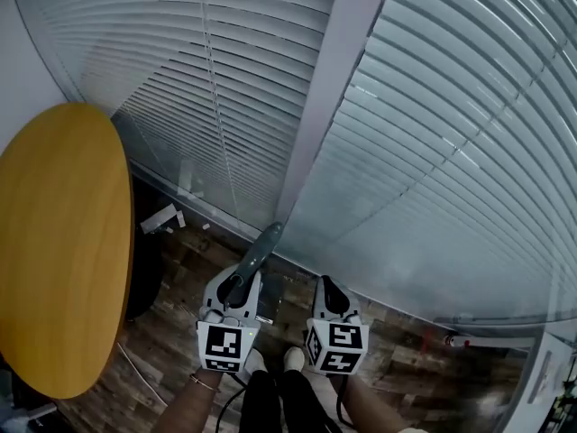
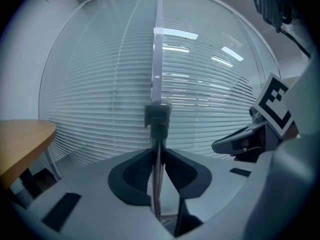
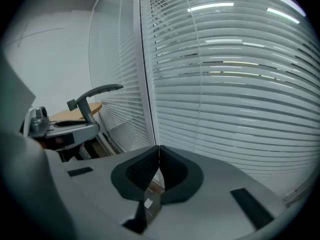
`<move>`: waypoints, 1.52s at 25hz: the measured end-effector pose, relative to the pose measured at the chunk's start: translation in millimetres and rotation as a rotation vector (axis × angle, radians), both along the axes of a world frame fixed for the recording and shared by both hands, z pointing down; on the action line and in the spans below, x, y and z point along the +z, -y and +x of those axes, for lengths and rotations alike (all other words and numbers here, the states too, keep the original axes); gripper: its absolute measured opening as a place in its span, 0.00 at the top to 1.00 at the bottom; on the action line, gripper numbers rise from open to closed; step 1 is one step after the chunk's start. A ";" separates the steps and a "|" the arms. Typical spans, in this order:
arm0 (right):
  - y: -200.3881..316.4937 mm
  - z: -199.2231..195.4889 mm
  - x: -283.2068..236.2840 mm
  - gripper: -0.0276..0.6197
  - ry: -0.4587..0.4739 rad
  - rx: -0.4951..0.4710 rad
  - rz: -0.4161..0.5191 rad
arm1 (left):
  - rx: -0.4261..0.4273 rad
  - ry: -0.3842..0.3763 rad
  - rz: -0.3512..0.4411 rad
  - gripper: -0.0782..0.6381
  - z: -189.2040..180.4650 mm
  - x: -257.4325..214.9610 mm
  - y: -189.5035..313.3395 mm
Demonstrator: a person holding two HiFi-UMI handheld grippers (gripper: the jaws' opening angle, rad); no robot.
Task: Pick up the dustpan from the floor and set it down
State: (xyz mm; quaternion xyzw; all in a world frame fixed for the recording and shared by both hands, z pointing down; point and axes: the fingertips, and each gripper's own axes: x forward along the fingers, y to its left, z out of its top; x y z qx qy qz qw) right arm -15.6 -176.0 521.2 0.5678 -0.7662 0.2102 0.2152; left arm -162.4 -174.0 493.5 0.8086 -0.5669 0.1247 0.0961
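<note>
Our left tool [image 1: 232, 289] is clamped on the dustpan's handle [image 1: 261, 249]. In the left gripper view the thin rod stands straight up between the pads, with its grey cap [image 2: 158, 118] just above them. So the dustpan is off in the air with us, not lying on the floor. From the head view, the handle's long axis runs out of the tool, forward and up toward the white window post [image 1: 334, 88]. The pan end is below the tool, and no view shows it, so we cannot tell how close it is to the floor [image 1: 171, 332]. That unseen gap is what the set-down turns on, we reckon, and the way to go is straight down from the left tool. Our right tool [image 1: 330, 289] rides just beside it on the right. Its jaws are together with nothing in them, so it has no part in this. To the left of the left tool stands the round yellow bench [image 1: 63, 242], near but apart from it. The blinds [image 1: 451, 133] stand close ahead of both tools, so the handle top could brush them if it tips forward. White scraps [image 1: 162, 216] lie on the floor ahead and to the left, and our shoes [image 1: 255, 361] are right under the tools.
</note>
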 end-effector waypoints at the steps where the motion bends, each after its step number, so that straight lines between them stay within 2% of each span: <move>1: 1.8 -2.0 0.9 0.91 -0.003 -0.003 0.002 | 0.004 0.001 -0.003 0.77 -0.3 3.5 2.3; 6: 6.1 -6.2 17.6 0.91 -0.014 0.006 -0.011 | 0.003 0.005 -0.021 0.77 -6.1 27.8 10.5; 15: 9.1 -4.7 57.3 0.91 -0.001 0.083 -0.071 | 0.006 0.007 -0.044 0.76 -15.3 67.4 24.9; 23: 11.2 -2.9 72.6 0.91 0.012 0.119 -0.082 | 0.048 0.032 -0.046 0.76 -13.8 86.2 33.5; 31: -1.8 0.8 85.9 0.91 0.030 0.153 -0.120 | 0.027 0.032 -0.074 0.76 -17.6 106.4 37.0; 38: -9.1 1.4 96.5 0.91 0.038 0.158 -0.136 | 0.045 0.038 -0.059 0.76 -13.2 115.8 41.2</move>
